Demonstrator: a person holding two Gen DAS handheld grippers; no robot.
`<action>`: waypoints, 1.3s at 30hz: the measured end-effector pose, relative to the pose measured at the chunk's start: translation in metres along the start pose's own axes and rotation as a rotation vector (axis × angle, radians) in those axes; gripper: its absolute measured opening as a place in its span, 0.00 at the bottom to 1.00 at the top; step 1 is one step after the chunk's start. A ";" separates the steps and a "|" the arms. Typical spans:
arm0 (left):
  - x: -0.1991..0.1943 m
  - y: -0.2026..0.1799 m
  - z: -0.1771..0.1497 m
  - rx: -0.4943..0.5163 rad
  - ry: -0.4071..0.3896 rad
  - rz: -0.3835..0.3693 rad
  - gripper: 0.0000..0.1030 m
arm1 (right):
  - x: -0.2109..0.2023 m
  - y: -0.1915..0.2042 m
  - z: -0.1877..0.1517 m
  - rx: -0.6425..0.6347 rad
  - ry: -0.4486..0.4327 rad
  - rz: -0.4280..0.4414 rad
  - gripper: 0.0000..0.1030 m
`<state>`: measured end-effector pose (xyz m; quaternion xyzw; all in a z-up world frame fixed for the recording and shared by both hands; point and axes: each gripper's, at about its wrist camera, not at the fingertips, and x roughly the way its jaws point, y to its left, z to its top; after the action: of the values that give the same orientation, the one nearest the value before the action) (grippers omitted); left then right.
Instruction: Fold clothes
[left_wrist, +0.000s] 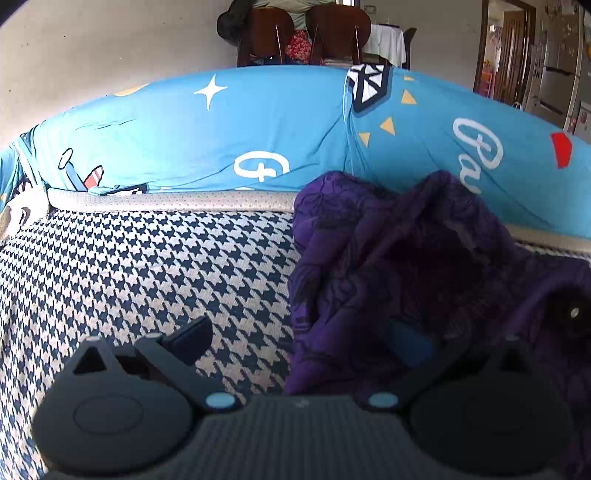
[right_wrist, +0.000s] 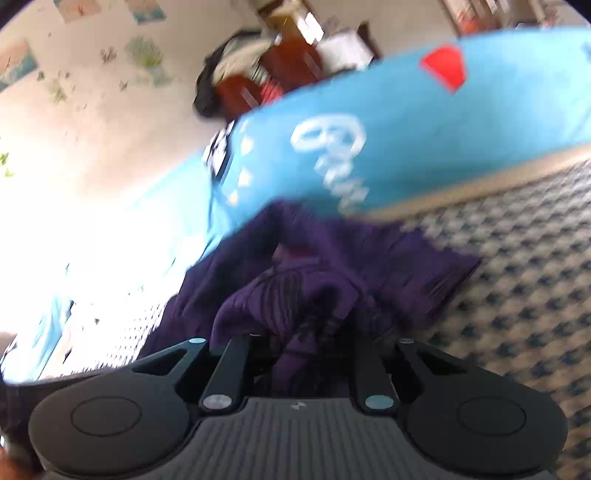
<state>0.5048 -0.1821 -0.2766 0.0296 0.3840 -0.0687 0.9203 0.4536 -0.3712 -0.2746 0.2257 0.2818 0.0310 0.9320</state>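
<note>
Right hand-held gripper (right_wrist: 299, 332) – crumpled purple garment (right_wrist: 332, 266) pinched

A bed covered by a houndstooth sheet (left_wrist: 129, 266) is seen beneath the fingers; a pale piped edge (left_wrist: 166, 201) is seen beyond the fingertips; past it a blue printed cover (left_wrist: 258, 122) is spread, bearing a white star, script lettering and yellow triangles. A crumpled purple garment (left_wrist: 388, 258) is laid directly on the sheet, ahead of and to the right of the left fingers, its far folds reaching the blue cover; in the blurred right view it is bunched right at the fingers.
</note>
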 end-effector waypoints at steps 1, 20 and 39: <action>-0.003 0.001 0.001 -0.009 -0.005 -0.005 1.00 | -0.006 0.000 0.004 -0.014 -0.034 -0.031 0.15; -0.022 0.008 0.003 -0.045 -0.035 -0.031 1.00 | -0.072 -0.077 0.043 0.196 -0.163 -0.369 0.46; -0.037 -0.036 -0.024 0.067 -0.020 -0.143 1.00 | -0.123 -0.056 0.000 0.080 -0.014 -0.126 0.76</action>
<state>0.4562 -0.2114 -0.2672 0.0324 0.3733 -0.1473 0.9154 0.3468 -0.4444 -0.2360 0.2446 0.2898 -0.0405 0.9244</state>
